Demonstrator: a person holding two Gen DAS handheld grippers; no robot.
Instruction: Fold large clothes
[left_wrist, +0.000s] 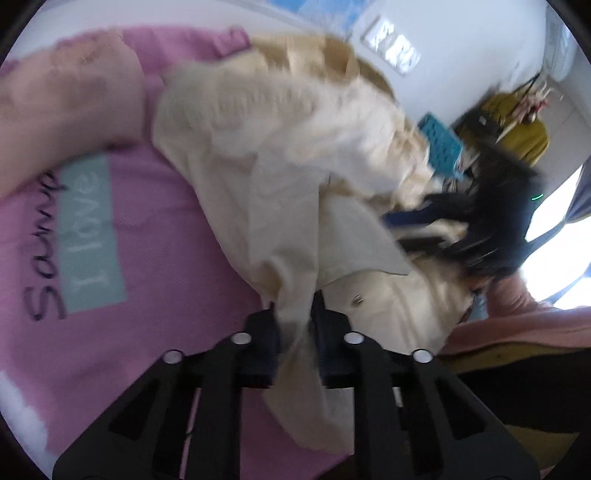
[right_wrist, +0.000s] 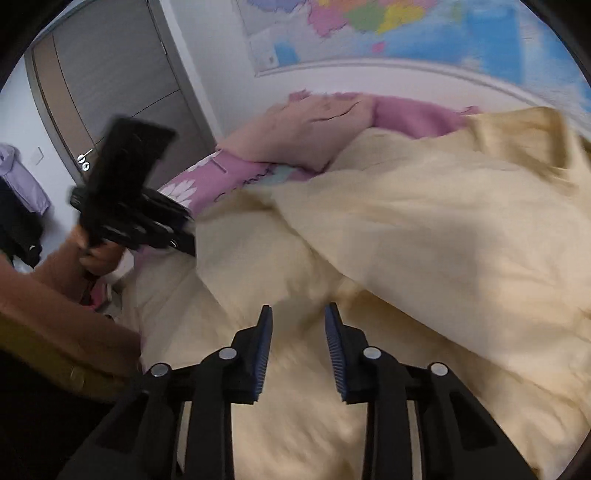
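Observation:
A large cream jacket (left_wrist: 295, 147) with a metal snap lies crumpled on a pink bedspread (left_wrist: 155, 258). My left gripper (left_wrist: 295, 314) is shut on a fold of the cream jacket, which passes between its fingers. The right gripper shows in the left wrist view (left_wrist: 491, 221) as a dark blur at the jacket's far side. In the right wrist view the jacket (right_wrist: 406, 240) fills the frame. My right gripper (right_wrist: 298, 314) is open just above the fabric, with nothing between its fingers. The left gripper shows there (right_wrist: 125, 195), held by a hand at the jacket's left edge.
A peach pillow (left_wrist: 66, 103) lies on the bedspread; it also shows in the right wrist view (right_wrist: 314, 125). A map (right_wrist: 388, 26) hangs on the wall behind the bed. A door (right_wrist: 110, 81) stands at left. A mustard chair (left_wrist: 524, 136) and a teal basket (left_wrist: 441, 140) stand beyond the bed.

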